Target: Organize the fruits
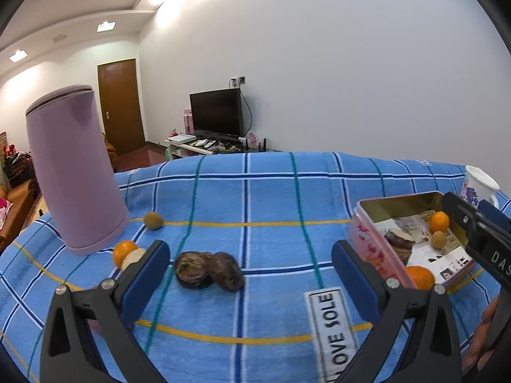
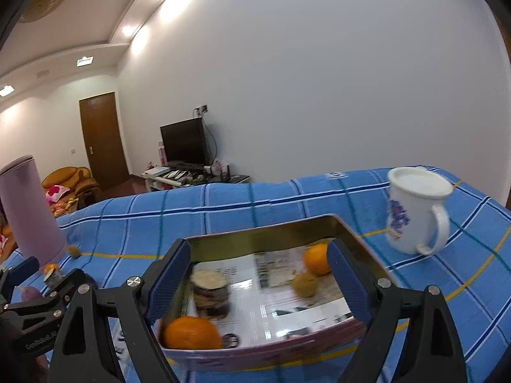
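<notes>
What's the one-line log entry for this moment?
left tongs: open, facing dark fruits | right tongs: open over pink tin | tin: oranges inside

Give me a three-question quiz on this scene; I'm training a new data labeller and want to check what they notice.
1. True or false: the left gripper is shut on one of the dark fruits.
2. How many oranges lie inside the tin box? A) none B) one C) two D) four
3. Fill in: the orange still on the cloth sits at the base of the ______.

Key
1. False: its jaws stand open, and the dark fruits lie on the blue checked cloth between and beyond them.
2. C: one at the near corner, one at the far right.
3. Purple canister.
</notes>
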### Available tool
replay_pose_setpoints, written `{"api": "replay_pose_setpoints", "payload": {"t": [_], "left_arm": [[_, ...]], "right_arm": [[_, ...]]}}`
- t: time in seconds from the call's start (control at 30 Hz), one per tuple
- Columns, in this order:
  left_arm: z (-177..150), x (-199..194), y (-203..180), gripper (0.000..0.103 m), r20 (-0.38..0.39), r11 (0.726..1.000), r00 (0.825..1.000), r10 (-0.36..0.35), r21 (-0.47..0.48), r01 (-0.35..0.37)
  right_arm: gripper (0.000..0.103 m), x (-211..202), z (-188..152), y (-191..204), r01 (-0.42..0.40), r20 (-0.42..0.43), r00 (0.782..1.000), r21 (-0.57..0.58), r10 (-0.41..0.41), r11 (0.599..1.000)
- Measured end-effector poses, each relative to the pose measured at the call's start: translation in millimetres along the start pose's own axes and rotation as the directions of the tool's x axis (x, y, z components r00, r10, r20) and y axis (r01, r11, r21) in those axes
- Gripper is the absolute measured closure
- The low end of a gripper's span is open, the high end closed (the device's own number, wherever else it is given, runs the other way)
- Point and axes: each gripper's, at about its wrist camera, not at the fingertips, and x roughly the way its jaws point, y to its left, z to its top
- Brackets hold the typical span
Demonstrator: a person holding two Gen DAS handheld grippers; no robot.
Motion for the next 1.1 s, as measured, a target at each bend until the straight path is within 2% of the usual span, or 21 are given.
{"api": "replay_pose_setpoints", "payload": {"t": [0.3,0.67,0.8,0.93,1.1], "left_arm": [[-2,1,31,0.000,-0.020,0.999,0.999,0.029,-0.014,-0.029],[-10,8,82,0.000,-0.101,0.999,0.994,0.032,-0.037,-0.036],[-15,13,104,0.000,-0.155,0.999,0.987,-0.030,-0.041,0.024],[-22,18,126,0.000,-0.225,0.991,0.966,-0.127,-0.071,0.113],[-31,25,137,0.000,-0.288,0.987,0.946,-0.148,-0.096,0.125]], "right_arm": [[0.015,2,-4,37,-0.051,-0.015,0.999,-0.023,0.050,0.998],[0.015,6,-11,92,-0.122,-0.042,0.992,-0.085,0.119,0.989],[0.015,4,-14,112,-0.138,-0.044,0.990,-0.126,0.133,0.982],[0.015,7,-17,130,-0.172,-0.076,0.984,-0.152,0.162,0.973],[0.015,19,-22,154,-0.208,-0.160,0.971,-0.207,0.177,0.956]]}}
